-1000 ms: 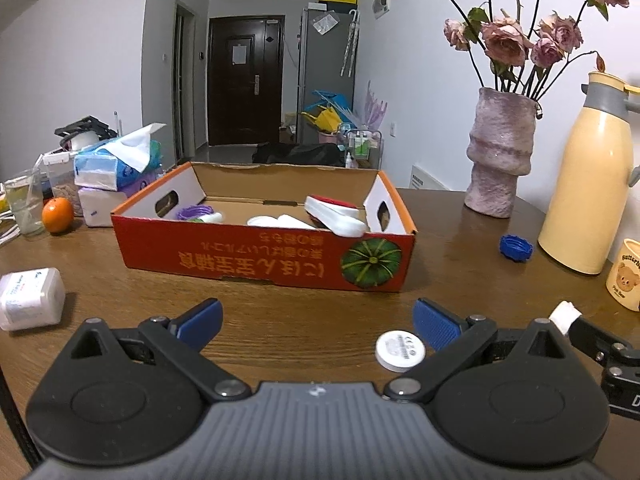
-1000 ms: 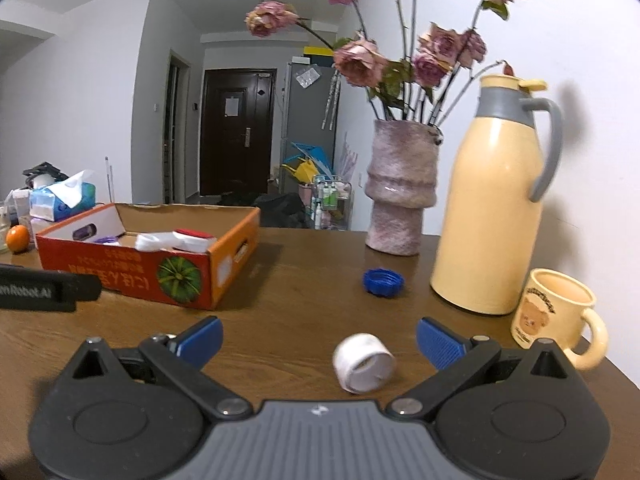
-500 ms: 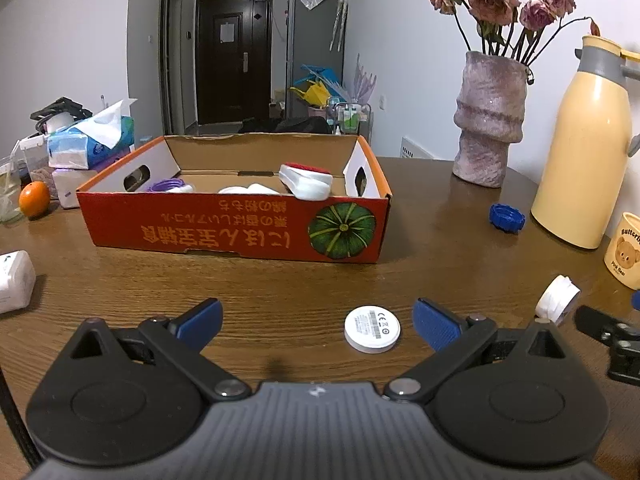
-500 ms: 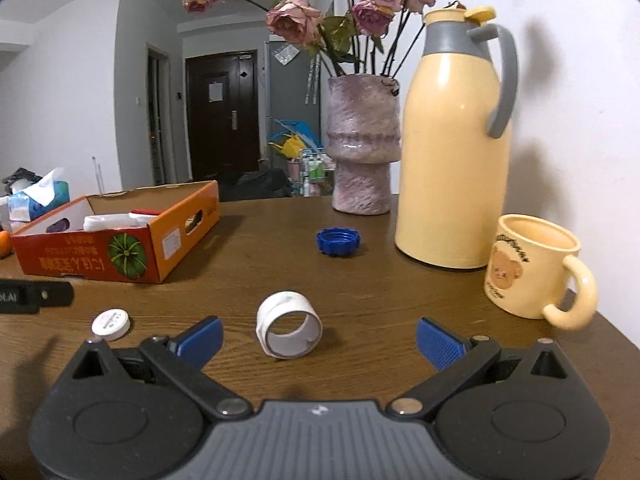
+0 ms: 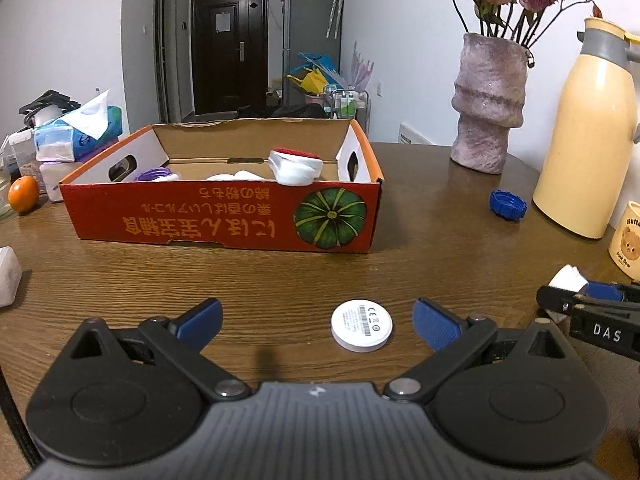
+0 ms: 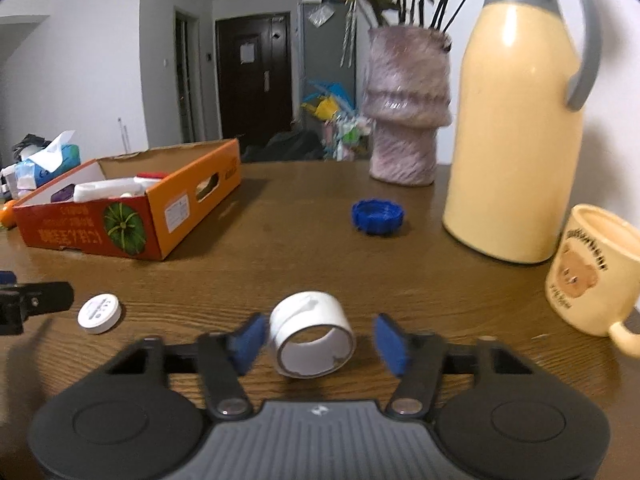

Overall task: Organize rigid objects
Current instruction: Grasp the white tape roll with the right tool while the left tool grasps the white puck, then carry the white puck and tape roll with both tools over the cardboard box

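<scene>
A white tape roll (image 6: 310,334) lies on its side on the wooden table between the fingers of my right gripper (image 6: 322,340). Its jaws are closing: the left pad is at the roll, while a gap remains at the right pad. A flat white disc (image 5: 362,325) with a printed label lies between the wide-open fingers of my left gripper (image 5: 316,318), nearer the right finger, untouched. The red cardboard box (image 5: 224,220) with a pumpkin picture stands beyond, holding several white and purple items. The left wrist view catches the right gripper (image 5: 592,300) at its right edge.
A blue cap (image 6: 378,216) lies ahead of the right gripper, near a yellow thermos jug (image 6: 516,128), a bear mug (image 6: 592,272) and a vase (image 6: 404,120) of flowers. A white box (image 5: 8,276), an orange (image 5: 23,193) and tissue packs (image 5: 76,136) sit at the left.
My right gripper has come forward and down over the tape roll and its jaws have narrowed around it. The left gripper has moved in on the white disc.
</scene>
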Motion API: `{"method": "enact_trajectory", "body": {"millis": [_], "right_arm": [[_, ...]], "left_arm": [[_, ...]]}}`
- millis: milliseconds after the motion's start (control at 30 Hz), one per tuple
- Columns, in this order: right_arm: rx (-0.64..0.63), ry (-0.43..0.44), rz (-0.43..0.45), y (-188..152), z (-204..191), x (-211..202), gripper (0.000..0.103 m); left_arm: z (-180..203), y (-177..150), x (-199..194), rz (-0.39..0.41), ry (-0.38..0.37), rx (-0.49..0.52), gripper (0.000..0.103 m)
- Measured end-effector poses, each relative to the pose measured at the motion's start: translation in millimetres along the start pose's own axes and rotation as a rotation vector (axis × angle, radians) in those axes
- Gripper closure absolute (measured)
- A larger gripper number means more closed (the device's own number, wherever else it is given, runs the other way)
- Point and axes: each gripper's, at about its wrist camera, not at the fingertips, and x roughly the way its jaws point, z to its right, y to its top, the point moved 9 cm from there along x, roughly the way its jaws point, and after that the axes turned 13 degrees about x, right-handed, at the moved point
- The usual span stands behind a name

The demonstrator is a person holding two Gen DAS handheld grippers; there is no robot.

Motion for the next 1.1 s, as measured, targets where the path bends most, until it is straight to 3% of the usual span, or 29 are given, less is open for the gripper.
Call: {"method": "enact_trajectory", "body": {"millis": [433,500,633,800,867,1100], "right_arm": [[0.011,-0.015,0.115,6.6,-1.6,-22.1,0.059],[0.007,-0.013,0.12,6.0,-3.6,-23.8,0.059],[0.001,-0.008,0.13,4.9,-8.4,-26.9,0.059],[-0.005,-0.003,0.136,3.3,-13.6,-29.6,0.059],[-0.005,-0.002,0.136,2.6,-15.9,-30.1,0.059],[0.013,0.0,0.151,1.2,-22.0,-36.0,0.059]], "left_arm": [[9.8,-8.3,20.0,-0.068,-0.017,0.014,0.001],[14.1,-7.6,22.9,-0.071,-0.022,0.023,0.005],[24.5,-8.1,28.8,-0.089,-0.047,0.047,0.028],[30.2,-6.2,33.0,-0.089,-0.061,0.054,0.048],[32.2,-4.9,32.9,-0.083,-0.066,0.061,0.062],[31.1,-4.1,31.0,-0.08,-0.101,0.046,0.063]]}}
